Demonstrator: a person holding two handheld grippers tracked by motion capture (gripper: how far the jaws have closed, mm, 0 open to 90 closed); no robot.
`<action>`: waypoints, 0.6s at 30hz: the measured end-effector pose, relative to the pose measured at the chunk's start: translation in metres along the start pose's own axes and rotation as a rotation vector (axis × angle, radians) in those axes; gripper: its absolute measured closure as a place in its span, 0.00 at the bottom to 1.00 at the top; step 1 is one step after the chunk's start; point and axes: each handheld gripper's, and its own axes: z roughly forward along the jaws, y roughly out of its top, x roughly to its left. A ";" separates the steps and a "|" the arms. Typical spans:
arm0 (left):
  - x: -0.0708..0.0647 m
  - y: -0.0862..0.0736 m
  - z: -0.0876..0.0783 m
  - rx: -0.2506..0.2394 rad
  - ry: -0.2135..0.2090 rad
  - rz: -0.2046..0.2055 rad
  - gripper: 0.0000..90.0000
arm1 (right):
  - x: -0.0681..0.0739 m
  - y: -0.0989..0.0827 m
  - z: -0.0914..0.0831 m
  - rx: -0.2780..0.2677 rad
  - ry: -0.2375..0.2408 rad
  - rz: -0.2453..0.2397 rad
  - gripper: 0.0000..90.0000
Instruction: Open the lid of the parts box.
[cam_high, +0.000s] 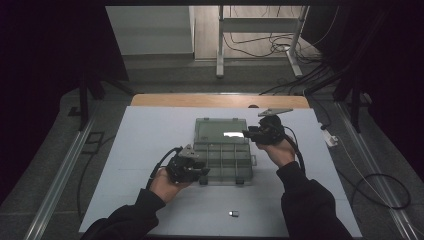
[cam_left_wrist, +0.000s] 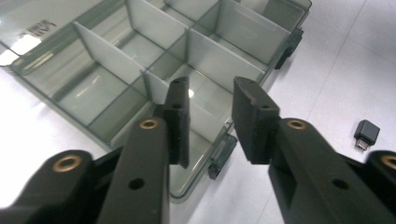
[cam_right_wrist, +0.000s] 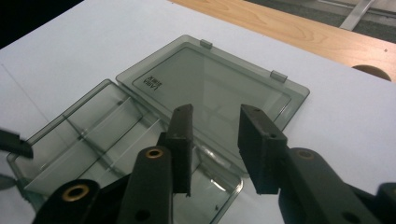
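Observation:
A smoky clear plastic compartment box (cam_high: 222, 162) lies open mid-table, its lid (cam_high: 220, 131) folded flat toward the far side. My left gripper (cam_high: 202, 171) hovers at the box's near left corner, open with nothing between the pads. In the left gripper view the gripper (cam_left_wrist: 211, 86) stands over the box's divider walls (cam_left_wrist: 107, 56). My right gripper (cam_high: 247, 134) hangs by the right end of the box near the hinge, open and holding nothing. In the right gripper view the gripper (cam_right_wrist: 215, 112) frames the lid (cam_right_wrist: 210, 88) and the compartments (cam_right_wrist: 93, 126), which look bare.
A small black plug adapter (cam_high: 233, 213) lies on the white table sheet (cam_high: 145, 145) near the front edge, also in the left gripper view (cam_left_wrist: 366, 134). A wooden strip (cam_high: 220, 101) borders the far side. Cables trail on the floor beyond.

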 end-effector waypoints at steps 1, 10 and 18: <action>0.001 0.000 -0.002 -0.004 0.003 -0.004 0.71 | 0.001 -0.001 -0.001 0.000 0.001 -0.001 0.70; 0.008 -0.004 -0.013 -0.016 0.002 -0.031 0.61 | 0.010 -0.005 -0.010 0.016 0.005 -0.026 0.62; 0.011 -0.006 -0.019 -0.011 0.001 -0.036 0.50 | 0.016 -0.013 -0.019 0.021 0.000 -0.037 0.55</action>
